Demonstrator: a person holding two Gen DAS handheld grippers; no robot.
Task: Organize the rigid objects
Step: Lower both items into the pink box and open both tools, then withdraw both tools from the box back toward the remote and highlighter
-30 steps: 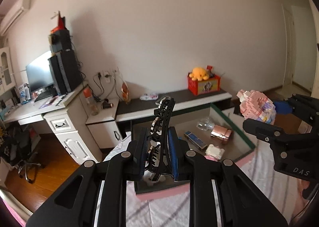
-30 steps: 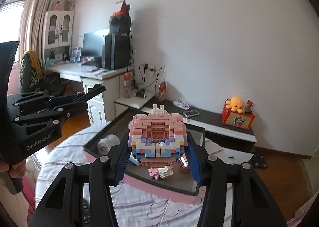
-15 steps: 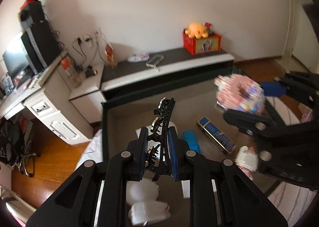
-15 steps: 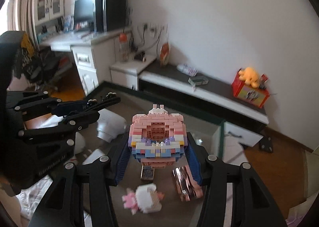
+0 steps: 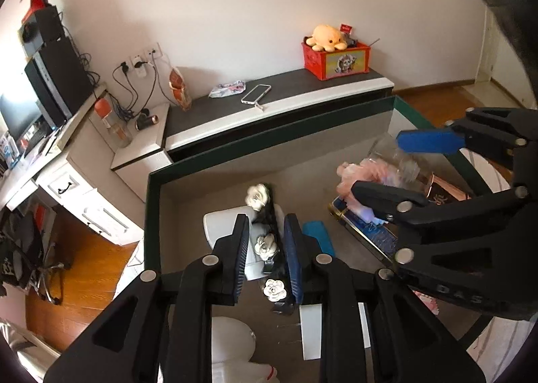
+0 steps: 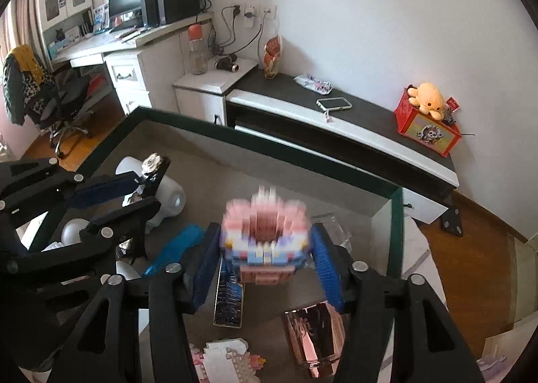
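Left gripper (image 5: 265, 248): jaws opening, a black hair clip (image 5: 269, 241) with white flowers between the pads, low over the tray (image 5: 153, 214). No clear gap shows on either side; pads appear to rest against it.

Right gripper (image 6: 265, 248): jaws opening around a pink block model (image 6: 265, 241), blurred; the pads stand just off its sides. It sits inside the tray, near the far right corner.

Landmark: the dark-rimmed tray.
- Inside, under the left gripper: a white container (image 5: 223, 224); right of it a blue bar (image 5: 317, 236).
- Under the block model: a flat dark blue box (image 6: 228, 295); beside that a rose-gold case (image 6: 314, 332) with a mark, unreadable.
- Near edge: a smaller pink and white block figure (image 6: 225, 359).
- Beyond the far rim: a low dark-topped cabinet (image 5: 269, 103) with a phone (image 5: 256, 94), and a red box (image 5: 336, 60) with a yellow plush octopus (image 5: 328, 37) on it.

Writing: "DAS" on the right gripper's body, seen from the left wrist view.
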